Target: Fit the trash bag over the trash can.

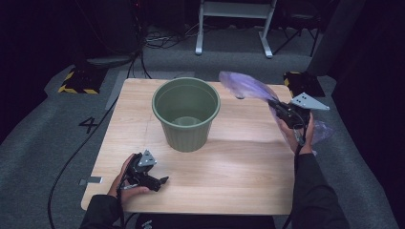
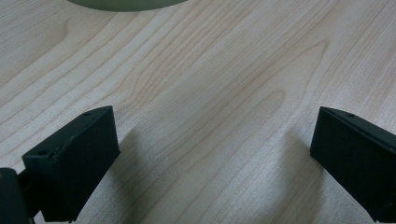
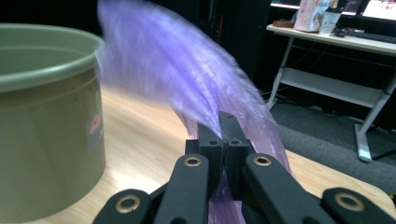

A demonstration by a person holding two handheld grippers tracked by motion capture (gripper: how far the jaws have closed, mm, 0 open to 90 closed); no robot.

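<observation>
The purple bag (image 1: 248, 87) is clamped between the right gripper's (image 1: 276, 106) fingers at the right of the high view, beside the green bin (image 1: 186, 113), and is held up in the air. The lining of the bin is judged not yet begun: its inside looks bare. The bag is thin, translucent and motion-blurred, so its mouth cannot be made out. The left gripper (image 1: 160, 182) rests low at the lower left of the worktop (image 1: 239, 181), fingers apart.

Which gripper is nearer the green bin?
Left. The left gripper rests on the table just in front of the green bin; the right gripper, clamping the purple bag, is farther off.
</observation>
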